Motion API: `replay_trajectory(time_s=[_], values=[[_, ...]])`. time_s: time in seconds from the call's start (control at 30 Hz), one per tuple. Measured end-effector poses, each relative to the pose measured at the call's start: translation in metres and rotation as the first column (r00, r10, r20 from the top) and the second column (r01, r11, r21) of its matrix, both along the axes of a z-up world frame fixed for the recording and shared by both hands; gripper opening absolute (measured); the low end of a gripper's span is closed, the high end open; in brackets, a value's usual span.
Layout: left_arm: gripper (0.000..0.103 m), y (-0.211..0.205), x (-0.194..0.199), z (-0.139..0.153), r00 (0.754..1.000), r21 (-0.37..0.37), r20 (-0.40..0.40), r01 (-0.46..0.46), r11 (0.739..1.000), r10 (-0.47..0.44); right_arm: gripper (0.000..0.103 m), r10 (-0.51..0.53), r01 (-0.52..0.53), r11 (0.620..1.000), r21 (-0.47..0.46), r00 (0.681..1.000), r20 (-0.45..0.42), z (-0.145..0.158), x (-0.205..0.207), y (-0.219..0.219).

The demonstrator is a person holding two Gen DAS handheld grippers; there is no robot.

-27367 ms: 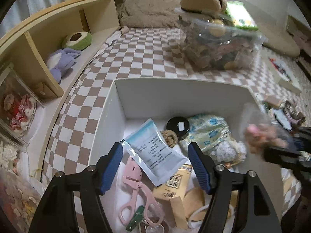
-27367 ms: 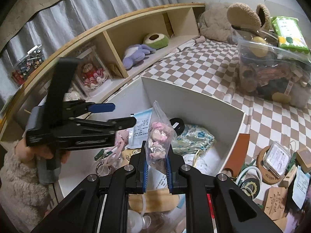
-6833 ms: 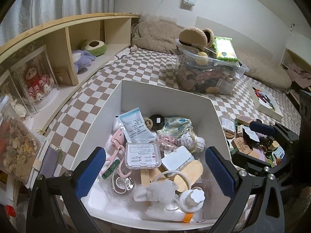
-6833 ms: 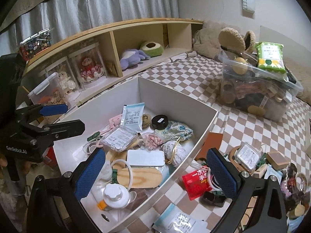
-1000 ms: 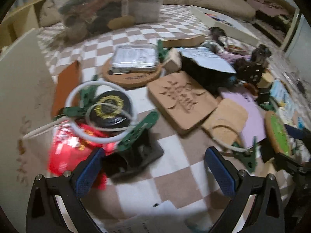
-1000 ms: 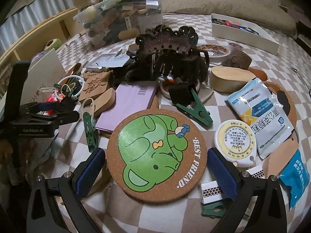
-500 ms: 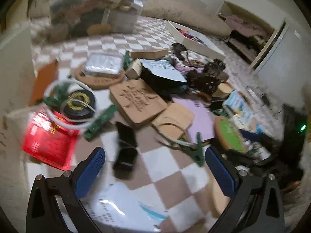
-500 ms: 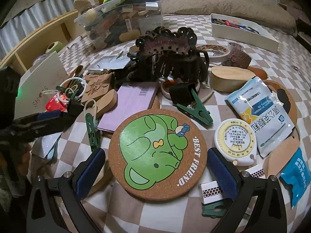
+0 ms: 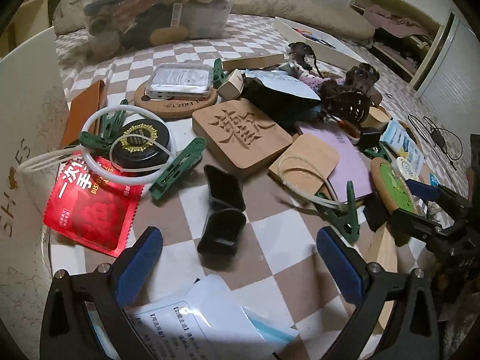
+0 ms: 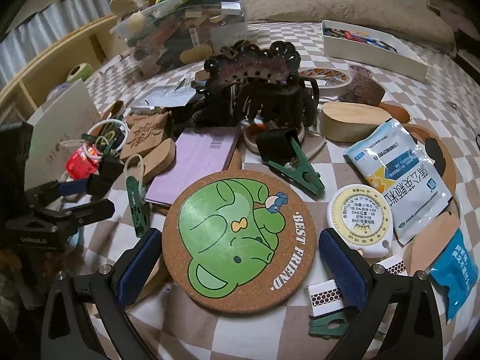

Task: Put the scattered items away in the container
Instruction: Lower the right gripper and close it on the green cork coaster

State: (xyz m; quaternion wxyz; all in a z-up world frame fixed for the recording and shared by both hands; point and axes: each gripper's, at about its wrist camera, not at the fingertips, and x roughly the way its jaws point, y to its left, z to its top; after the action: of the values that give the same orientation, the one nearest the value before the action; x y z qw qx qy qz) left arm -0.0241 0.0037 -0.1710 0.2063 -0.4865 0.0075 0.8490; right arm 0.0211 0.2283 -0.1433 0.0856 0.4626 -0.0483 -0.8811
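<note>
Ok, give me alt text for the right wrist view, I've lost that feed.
The open right gripper hovers over a round cork coaster printed with a green animal and "BEST FRIEND", its blue fingers either side of it. Around it on the checkered cloth lie a green clip, a purple booklet, a round BMI tape measure and a blue-and-white sachet.

Under my tools lies a brown-and-white checked bedcover (image 9: 270, 273), carrying the scattered items. On it lie a red packet (image 9: 90, 207), a black folded case (image 9: 223, 210), a green clip (image 9: 177, 168), a carved wooden block (image 9: 243, 138) and a white box (image 9: 27, 126). It also carries a green cork coaster (image 10: 238, 240), a round dial (image 10: 360, 219) and a blue-and-white sachet (image 10: 402, 174).
</note>
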Motion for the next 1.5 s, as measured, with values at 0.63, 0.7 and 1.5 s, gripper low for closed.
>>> replay_trajectory(time_s=[0.63, 0.7, 1.5], values=[[0.063, -0.004, 0.004, 0.002, 0.995, -0.068, -0.042, -0.092, 0.993, 0.090, 0.100, -0.020, 0.021, 1.000, 0.006, 0.999, -0.037, 0.007, 0.000, 0.002], [0.046, -0.013, 0.001, 0.004, 0.991, -0.050, -0.039, -0.130, 0.990, 0.128, 0.100, -0.021, 0.021, 1.000, 0.001, 0.999, -0.033, 0.006, 0.000, 0.003], [0.024, -0.013, 0.007, 0.013, 0.989, -0.057, -0.058, -0.137, 0.989, 0.133, 0.100, -0.002, 0.004, 1.000, 0.027, 0.999, -0.054, 0.010, 0.002, -0.002]])
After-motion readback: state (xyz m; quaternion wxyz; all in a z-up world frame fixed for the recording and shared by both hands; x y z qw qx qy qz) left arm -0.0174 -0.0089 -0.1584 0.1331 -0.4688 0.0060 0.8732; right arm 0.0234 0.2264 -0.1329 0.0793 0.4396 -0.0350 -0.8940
